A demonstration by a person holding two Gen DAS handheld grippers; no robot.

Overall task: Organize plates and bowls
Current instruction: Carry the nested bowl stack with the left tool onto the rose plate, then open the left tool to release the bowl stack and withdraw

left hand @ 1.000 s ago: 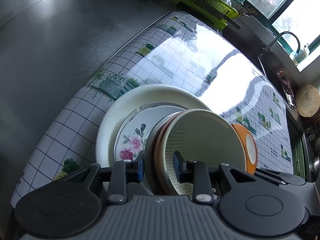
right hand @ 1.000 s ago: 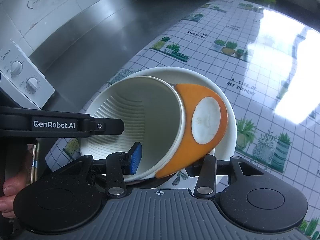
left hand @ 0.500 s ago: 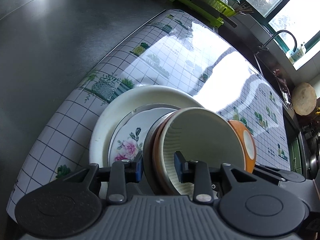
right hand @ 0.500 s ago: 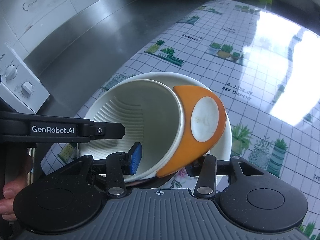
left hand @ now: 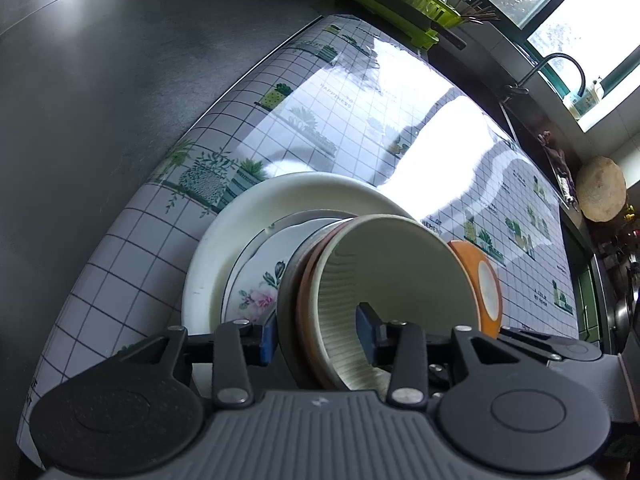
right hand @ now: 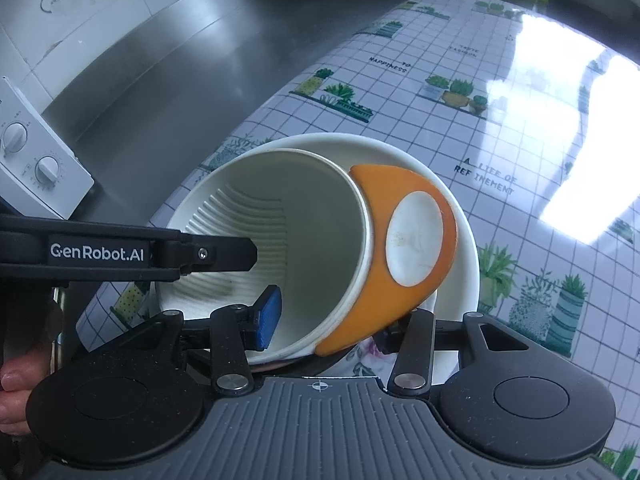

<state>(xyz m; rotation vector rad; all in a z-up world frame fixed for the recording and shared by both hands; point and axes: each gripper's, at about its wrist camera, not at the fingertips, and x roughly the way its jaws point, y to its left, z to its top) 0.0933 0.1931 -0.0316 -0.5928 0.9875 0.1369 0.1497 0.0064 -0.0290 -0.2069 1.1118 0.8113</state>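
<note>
Right tool (right hand: 324, 326) clamps the tilted ribbed bowl (right hand: 280, 240); left tool (left hand: 316, 334), jaws just opening, straddles the nested rims unpressed, so the bowl may slip toward 3 o'clock.

Steel counter (left hand: 100, 92), plant-print mat (left hand: 320, 120), bright window (left hand: 576, 8)

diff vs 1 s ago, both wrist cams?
The left gripper has just been opening around the rims of the tilted nested bowls; its left pad now looks clear. The right gripper stays shut on the orange bowl. Bowls and the big white plate haven't shifted.
</note>
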